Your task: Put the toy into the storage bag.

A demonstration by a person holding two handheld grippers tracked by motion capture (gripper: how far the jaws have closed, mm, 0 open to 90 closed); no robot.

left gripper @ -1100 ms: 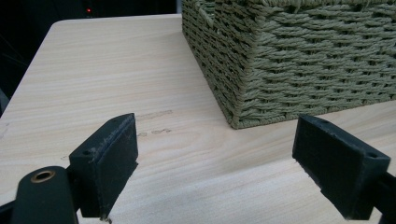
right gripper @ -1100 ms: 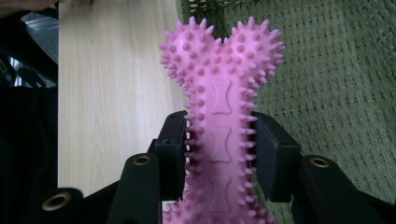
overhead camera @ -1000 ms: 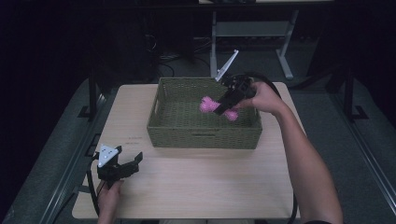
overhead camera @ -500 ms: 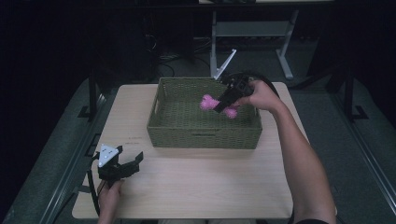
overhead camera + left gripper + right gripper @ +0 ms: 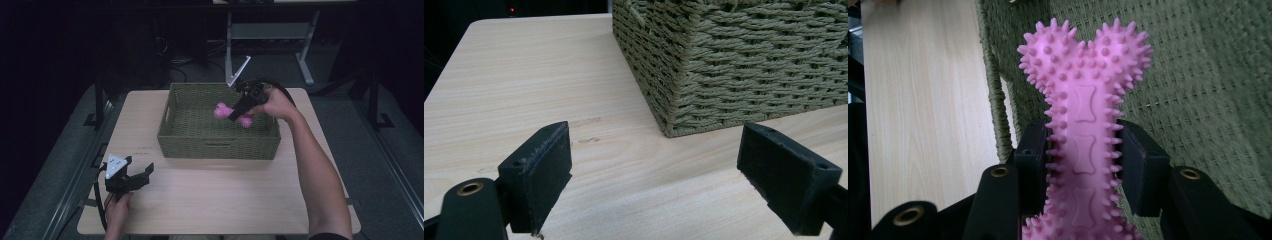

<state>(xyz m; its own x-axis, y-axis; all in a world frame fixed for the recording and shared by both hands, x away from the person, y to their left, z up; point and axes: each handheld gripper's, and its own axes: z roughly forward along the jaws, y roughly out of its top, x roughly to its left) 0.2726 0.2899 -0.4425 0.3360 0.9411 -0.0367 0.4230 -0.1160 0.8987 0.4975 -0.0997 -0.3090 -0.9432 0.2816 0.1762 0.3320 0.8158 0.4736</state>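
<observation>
Over the basket (image 5: pixel 220 142), right side: right tool (image 5: pixel 240 111) clamped on pink bone (image 5: pixel 221 110), seemingly clear of the floor. Near left on counter (image 5: pixel 225 200): left tool (image 5: pixel 136 175) wide, holding nothing.

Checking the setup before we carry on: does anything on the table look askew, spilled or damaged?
Nothing stands out. The woven basket sits square on the table, its weave intact. The right tool holds a spiky pink bone toy by its shaft above the basket's inside. The left tool rests open near the table's front corner.
</observation>
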